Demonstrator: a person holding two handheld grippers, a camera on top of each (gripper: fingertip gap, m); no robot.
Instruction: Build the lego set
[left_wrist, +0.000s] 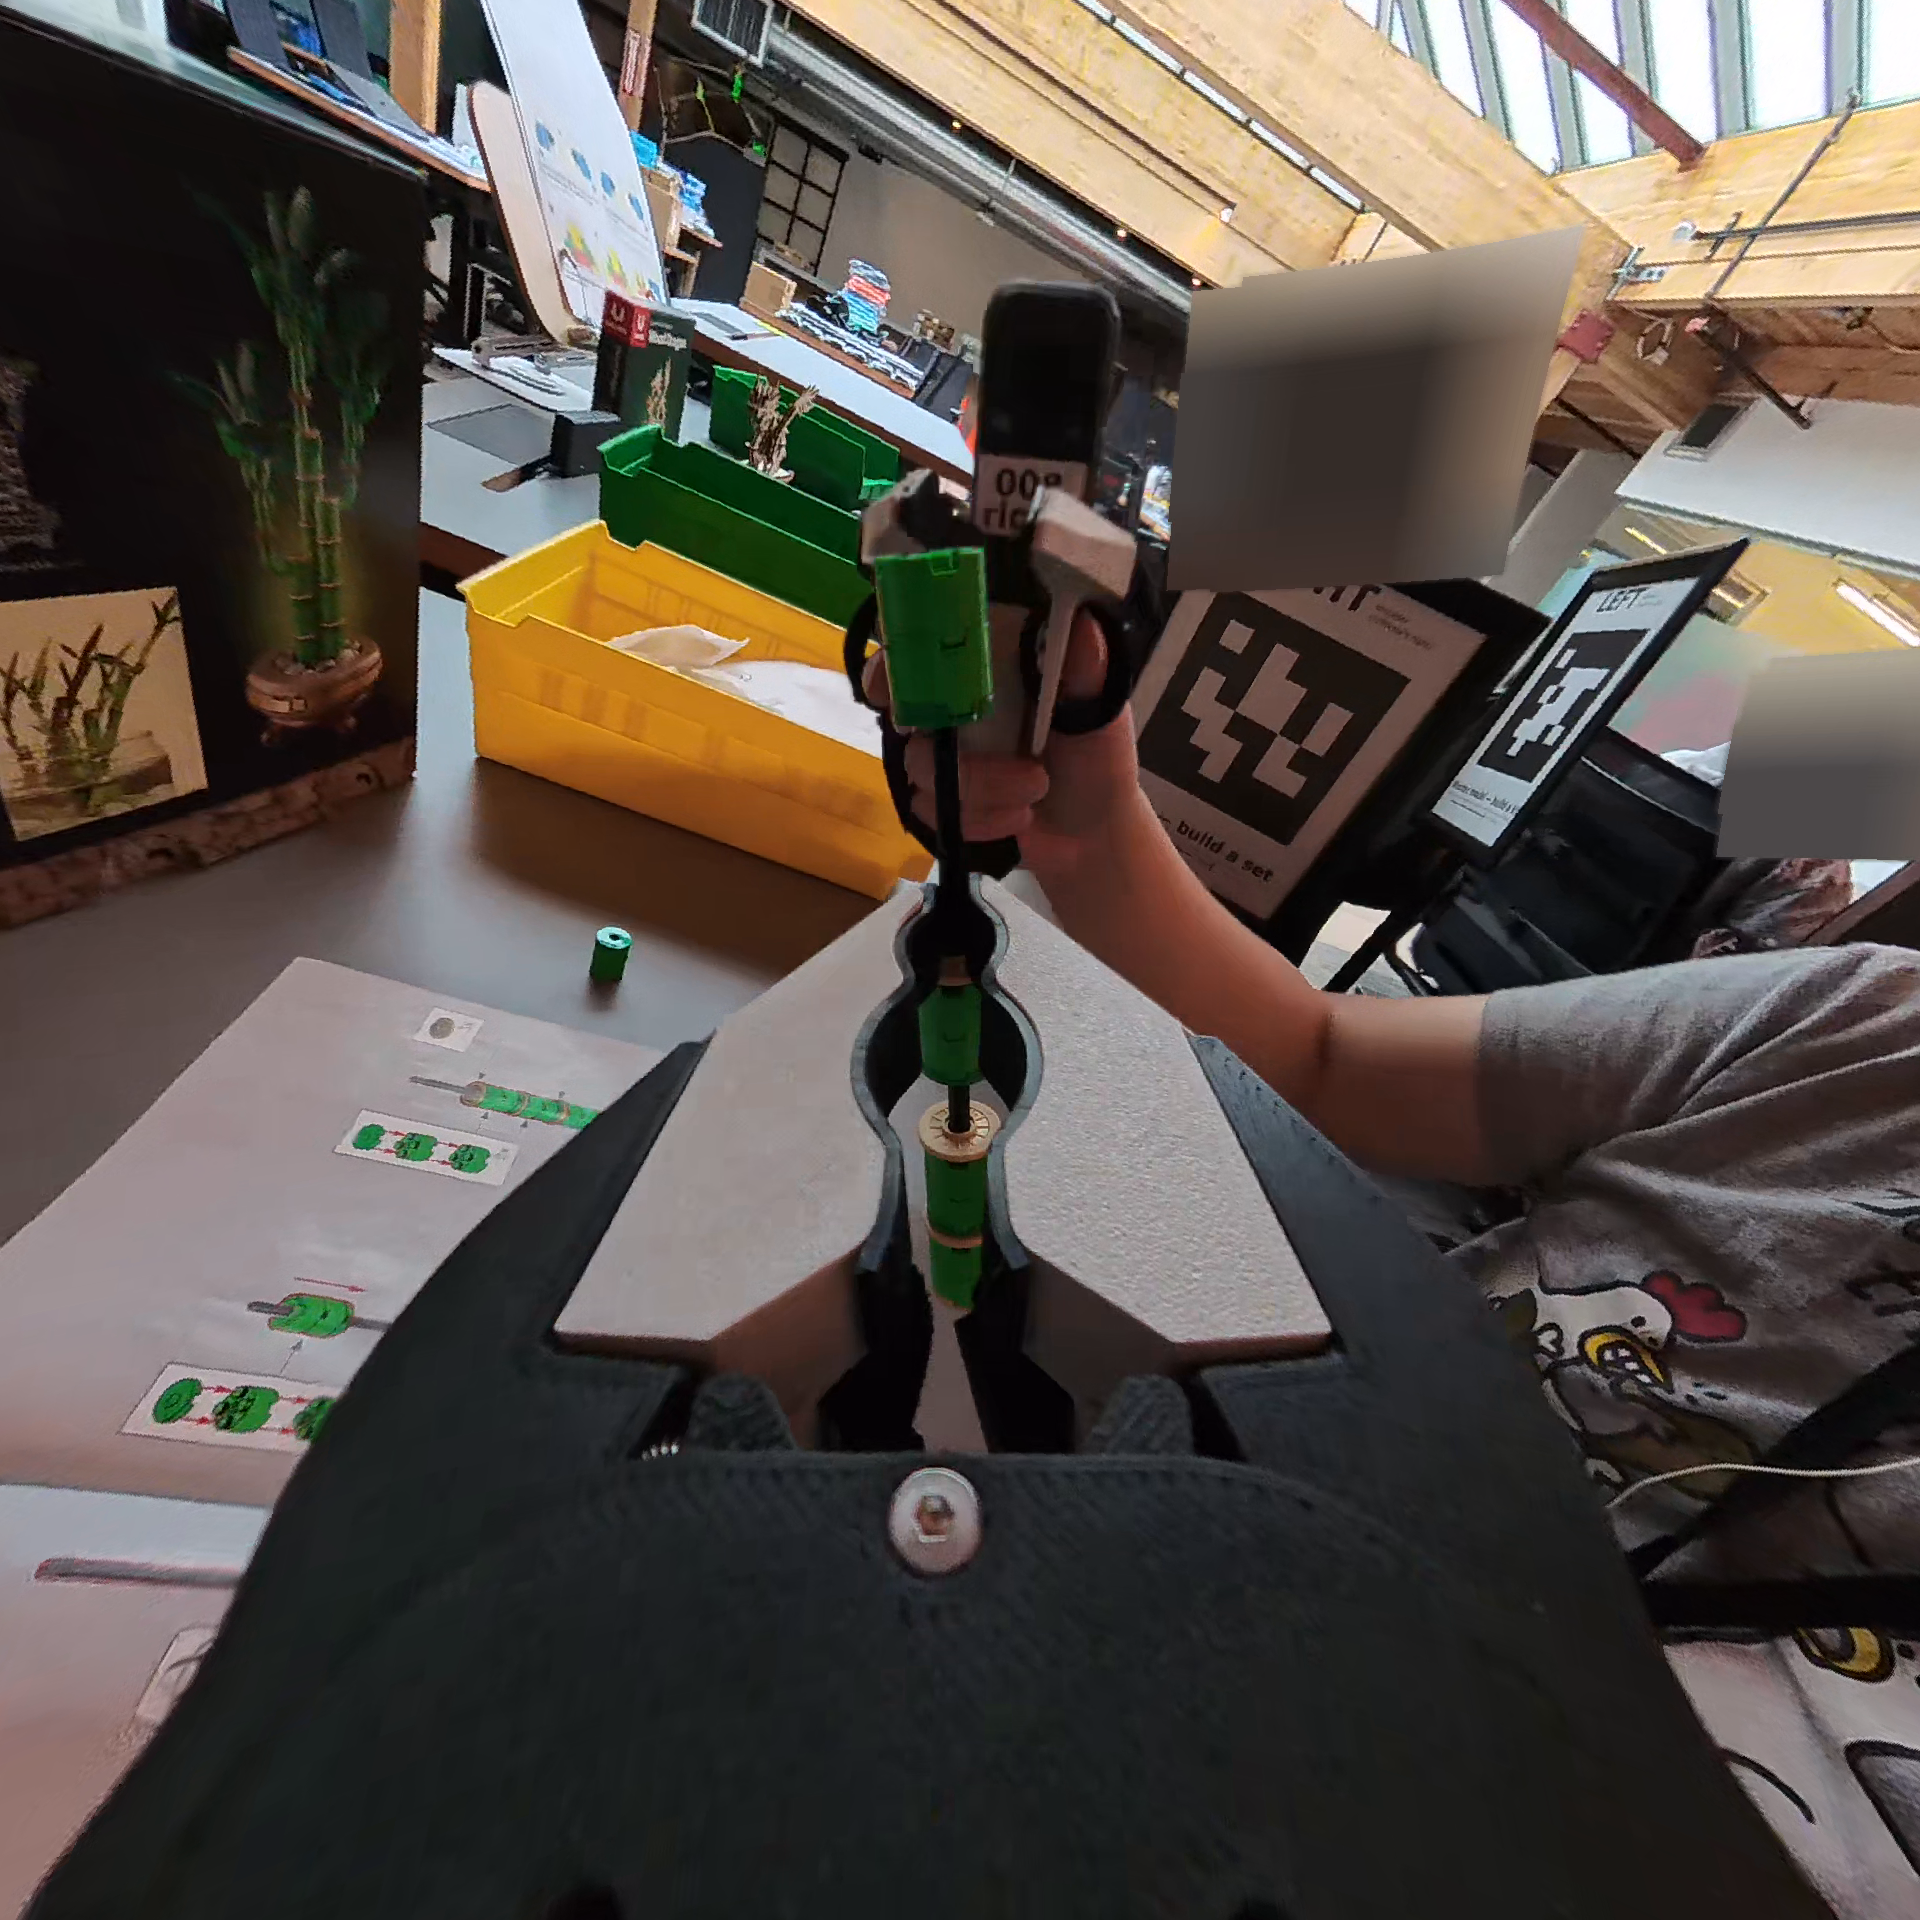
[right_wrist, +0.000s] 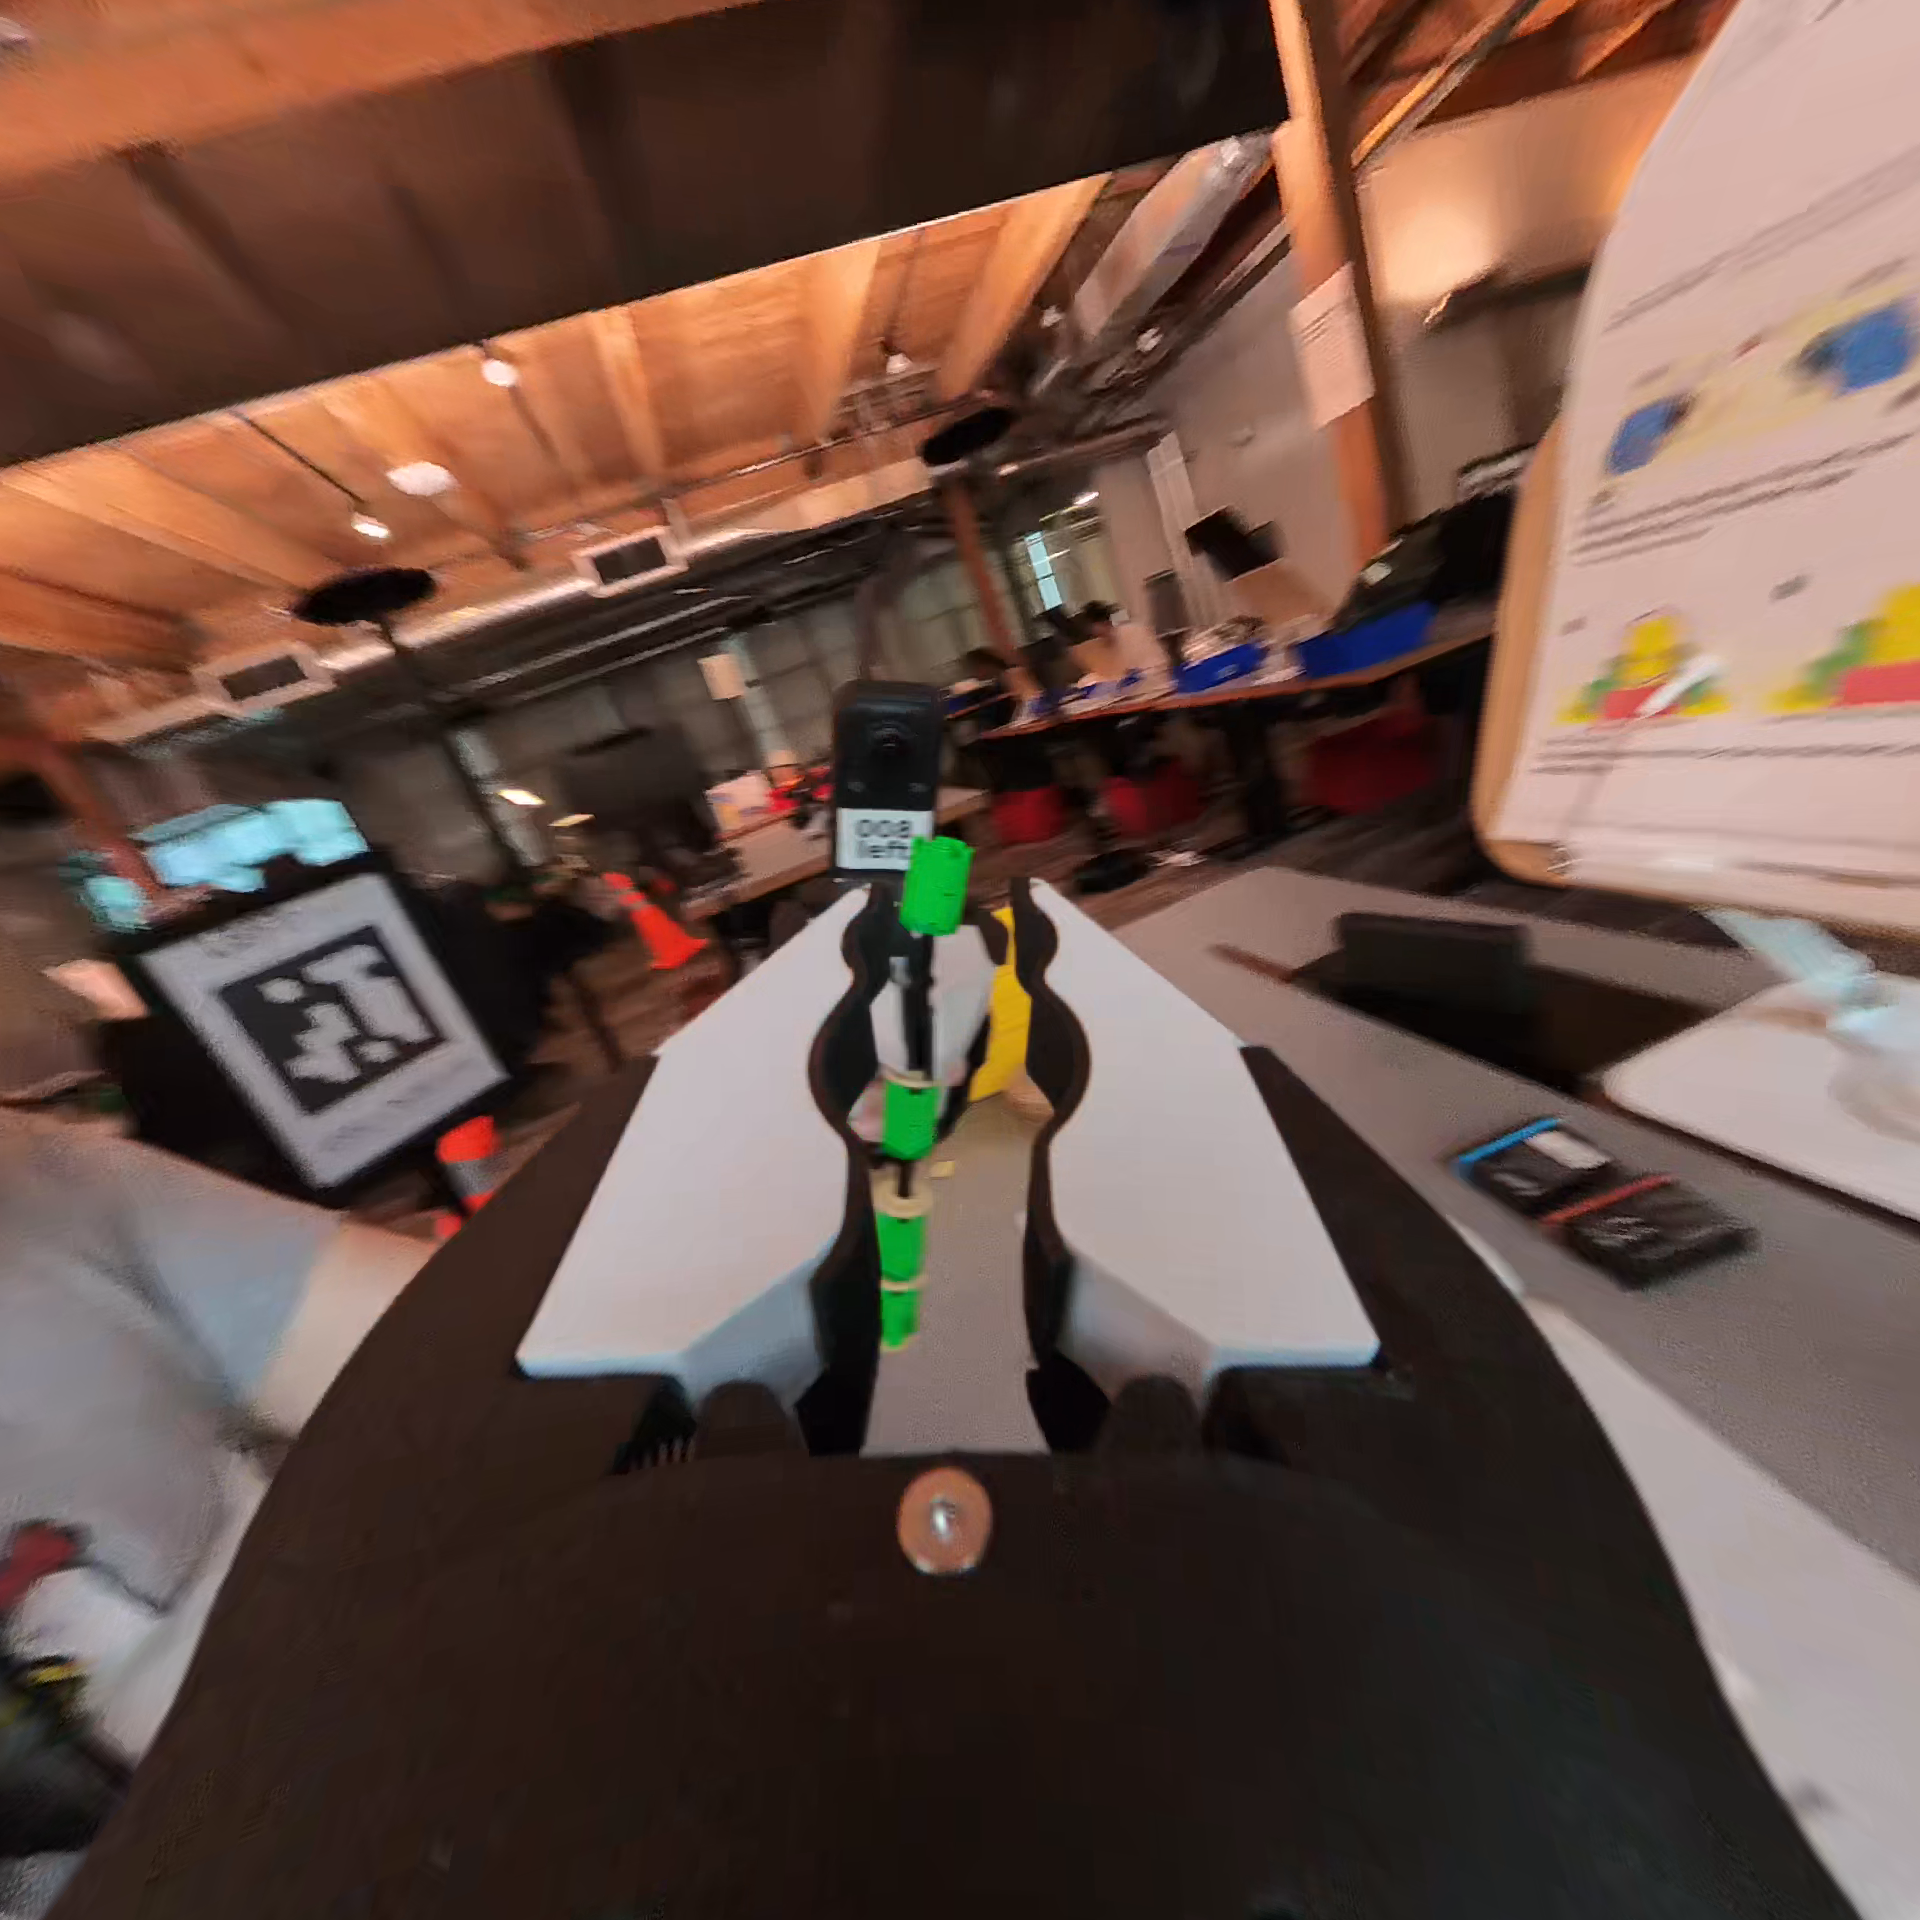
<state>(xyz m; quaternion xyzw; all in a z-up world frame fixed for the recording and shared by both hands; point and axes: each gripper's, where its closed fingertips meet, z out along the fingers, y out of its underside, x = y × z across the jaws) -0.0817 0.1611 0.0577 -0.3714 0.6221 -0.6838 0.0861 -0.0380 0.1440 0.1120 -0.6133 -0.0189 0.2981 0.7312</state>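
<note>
You are working in an open workshop with timber beams and skylights, at a dark grey bench (left_wrist: 312, 904). A printed instruction sheet (left_wrist: 260, 1195) lies flat at the bench's near left edge, and a small loose green cylinder (left_wrist: 610, 951) stands just beyond its far edge. Farther back a yellow bin (left_wrist: 644, 675) holding white bags sits towards the middle of the bench, with a green bin (left_wrist: 727, 499) behind it. The set's dark box (left_wrist: 187, 468), printed with a bamboo plant, stands at the far left. Two framed black-and-white marker boards (left_wrist: 1299, 717) lean at the right.

Your left gripper (left_wrist: 951, 914) is pressed together on the axle stack (left_wrist: 954, 1195), a thin black axle threaded with green cylinders and tan rings. The stack lies lengthwise in the scalloped channel between the two fingers, and the bare axle pokes out past the tips, raised above the bench.

A large green cylinder (left_wrist: 928, 639) sits at the far end of that axle. Your right gripper (right_wrist: 940, 904) faces the left one, held in your hand (left_wrist: 1039, 769), with its claw spread. The large green cylinder lies in the gap, close to one finger, and the other finger stands clear of it. The right wrist view is motion-blurred, so you cannot tell whether the near finger touches the piece.
</note>
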